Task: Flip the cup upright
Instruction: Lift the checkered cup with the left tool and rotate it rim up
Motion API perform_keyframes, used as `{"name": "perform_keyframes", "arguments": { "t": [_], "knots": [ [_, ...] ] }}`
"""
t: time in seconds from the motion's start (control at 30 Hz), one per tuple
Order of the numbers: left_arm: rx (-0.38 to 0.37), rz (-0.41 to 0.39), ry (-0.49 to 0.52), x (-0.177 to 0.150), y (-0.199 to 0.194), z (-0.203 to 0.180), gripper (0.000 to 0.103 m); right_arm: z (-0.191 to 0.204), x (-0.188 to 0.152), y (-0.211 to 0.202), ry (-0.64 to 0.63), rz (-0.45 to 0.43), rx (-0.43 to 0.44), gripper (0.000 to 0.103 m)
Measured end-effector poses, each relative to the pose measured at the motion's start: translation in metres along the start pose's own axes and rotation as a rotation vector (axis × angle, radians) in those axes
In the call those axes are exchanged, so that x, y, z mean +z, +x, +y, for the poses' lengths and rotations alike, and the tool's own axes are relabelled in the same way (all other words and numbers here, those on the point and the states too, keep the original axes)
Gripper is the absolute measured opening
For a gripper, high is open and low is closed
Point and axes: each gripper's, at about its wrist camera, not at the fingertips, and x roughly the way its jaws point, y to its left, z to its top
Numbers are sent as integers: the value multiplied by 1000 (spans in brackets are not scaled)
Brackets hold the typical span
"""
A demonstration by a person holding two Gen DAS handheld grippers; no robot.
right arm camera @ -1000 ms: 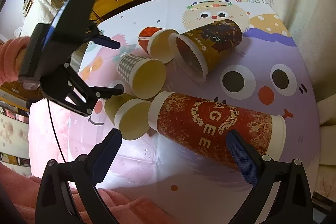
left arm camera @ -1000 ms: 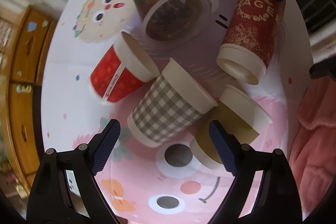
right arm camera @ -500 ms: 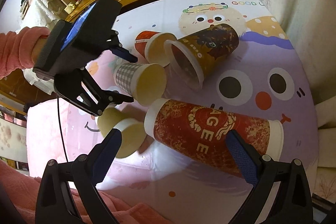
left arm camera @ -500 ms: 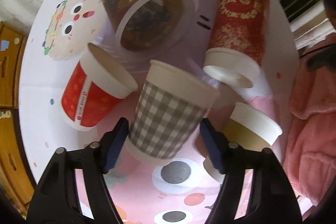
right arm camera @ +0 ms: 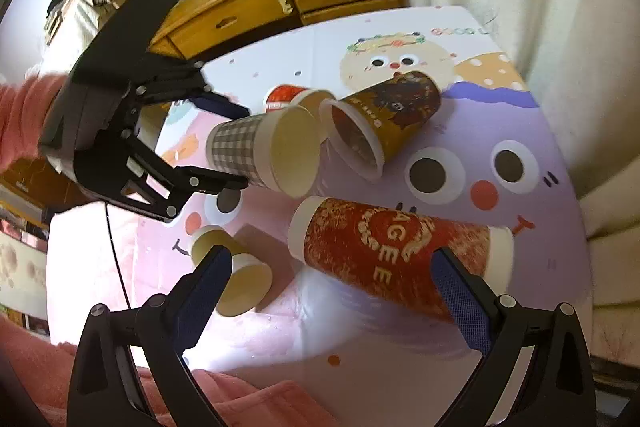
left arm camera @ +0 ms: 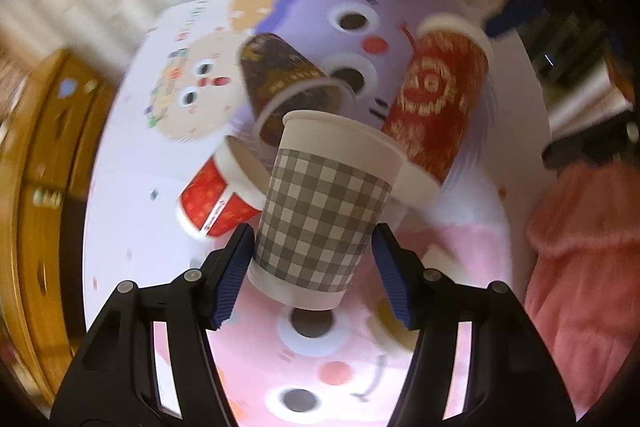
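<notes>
My left gripper (left arm camera: pixel 312 271) is shut on the grey checked paper cup (left arm camera: pixel 320 211) near its base and holds it lifted off the table, still on its side with its mouth facing away. In the right wrist view the same cup (right arm camera: pixel 260 151) hangs in the left gripper (right arm camera: pixel 236 143) above the table. My right gripper (right arm camera: pixel 332 291) is open and empty, low over the near edge, with the tall red cup (right arm camera: pixel 396 259) lying between its fingers and beyond.
Lying on the cartoon tablecloth (right arm camera: pixel 480 131): a brown cup (right arm camera: pixel 384 119), a small red cup (right arm camera: pixel 284 95), a tan cup (right arm camera: pixel 232 275). In the left wrist view: the brown cup (left arm camera: pixel 280 79), small red cup (left arm camera: pixel 212 195), tall red cup (left arm camera: pixel 436 107). A wooden cabinet (right arm camera: pixel 280 7) stands behind.
My left gripper closed around the checked cup and lifted it off the table. The tan cup has rolled slightly. My right gripper stayed open and nearly still.
</notes>
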Motion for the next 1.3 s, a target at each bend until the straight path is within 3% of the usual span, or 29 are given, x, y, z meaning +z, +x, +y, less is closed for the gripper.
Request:
{"name": "perform_keyframes", "arguments": {
  "t": [0.2,0.4,0.6,0.7,0.83,0.93,1.0,1.3],
  "knots": [
    [111,-63,-265,-15,-46,-41,58,-1,-23,-49,49,-81,3,101],
    [173,-106,-582,-43,-78,-93,58,-17,-48,-78,178,-61,69,101],
    [80,-116,-996,-75,-77,-121,58,-42,-62,-80,327,62,127,101],
    [31,-89,-1131,-91,-66,-137,58,-54,-65,-73,404,136,167,101],
    [54,-46,-1193,-93,-45,-160,58,-74,-68,-63,483,215,247,101],
    [19,5,-1316,-88,-18,-174,58,-88,-66,-52,483,279,255,101],
    [-5,16,-1379,-86,-3,-179,58,-97,-64,-46,467,334,245,101],
    [33,102,-1576,-60,45,-206,59,-134,-49,-23,275,488,253,101]
  ]
}}
